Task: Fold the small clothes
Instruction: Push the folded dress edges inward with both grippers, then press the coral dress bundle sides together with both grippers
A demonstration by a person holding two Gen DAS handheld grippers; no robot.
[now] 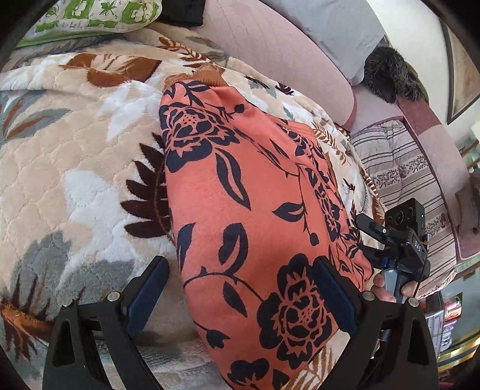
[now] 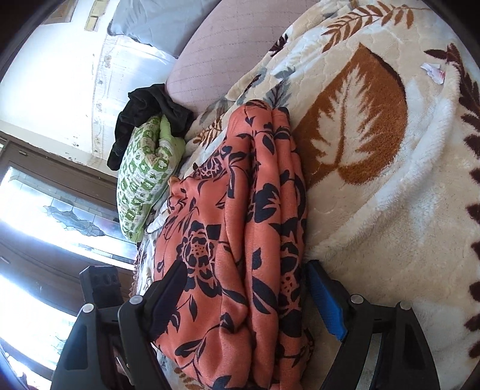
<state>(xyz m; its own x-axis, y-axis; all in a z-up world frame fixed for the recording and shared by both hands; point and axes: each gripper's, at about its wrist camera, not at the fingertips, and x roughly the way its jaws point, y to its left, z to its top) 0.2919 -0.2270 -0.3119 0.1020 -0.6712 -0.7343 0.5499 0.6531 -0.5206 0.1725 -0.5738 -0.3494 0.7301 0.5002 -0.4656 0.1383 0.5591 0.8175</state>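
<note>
An orange garment with a dark navy flower print (image 1: 240, 195) lies folded lengthwise on a plush leaf-patterned blanket (image 1: 75, 144). My left gripper (image 1: 240, 291) is open, its jaws wide apart over the garment's near end; the right pad rests on the cloth and the left pad is over the blanket. The right gripper's body (image 1: 402, 240) shows at the garment's right edge. In the right wrist view the garment (image 2: 240, 240) shows stacked folds, and my right gripper (image 2: 243, 294) is open, straddling its near end with the cloth between the fingers.
A green and white patterned pillow (image 1: 99, 15) and a black cloth (image 2: 144, 120) lie at the far end of the bed. A pink quilted cushion (image 1: 270, 51), a striped cover (image 1: 405, 168) and a dark furry item (image 1: 390, 78) lie to the right. A paper scrap (image 2: 433, 72) lies on the blanket.
</note>
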